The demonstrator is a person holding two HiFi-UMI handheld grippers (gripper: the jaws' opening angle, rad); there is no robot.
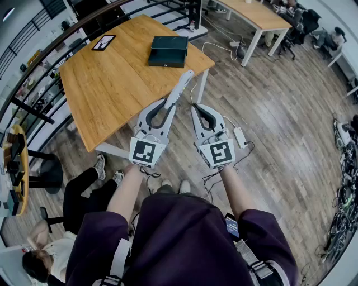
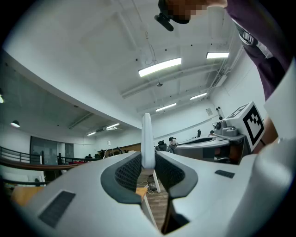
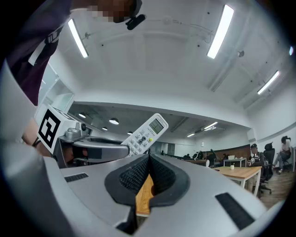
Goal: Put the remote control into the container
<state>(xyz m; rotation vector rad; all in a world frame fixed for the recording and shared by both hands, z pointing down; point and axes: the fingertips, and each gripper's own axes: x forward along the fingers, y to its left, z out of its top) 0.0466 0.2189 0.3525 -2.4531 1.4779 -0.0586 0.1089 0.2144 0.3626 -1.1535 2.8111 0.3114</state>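
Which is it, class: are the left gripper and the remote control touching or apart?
Touching. The left gripper view shows the left gripper clamping the remote control edge-on between both pads.

I count one remote control [image 1: 179, 89], one container [image 1: 168, 51], left gripper [image 1: 170, 104] and right gripper [image 1: 196, 106], near table [image 1: 112, 84] and far table [image 1: 260, 14] (two each).

Grey-white two-jaw left gripper [image 1: 169, 103] and matching right gripper [image 1: 197, 107], held side by side on bare forearms [image 1: 126, 190], both pointing forward and slightly above level. The left gripper's black ribbed pads [image 2: 127, 173] clamp the lower end of a slim white remote control [image 1: 182, 86], which projects beyond them. The right gripper's pads meet with nothing between. Dark purple sleeves [image 1: 92, 237] cover the upper arms.
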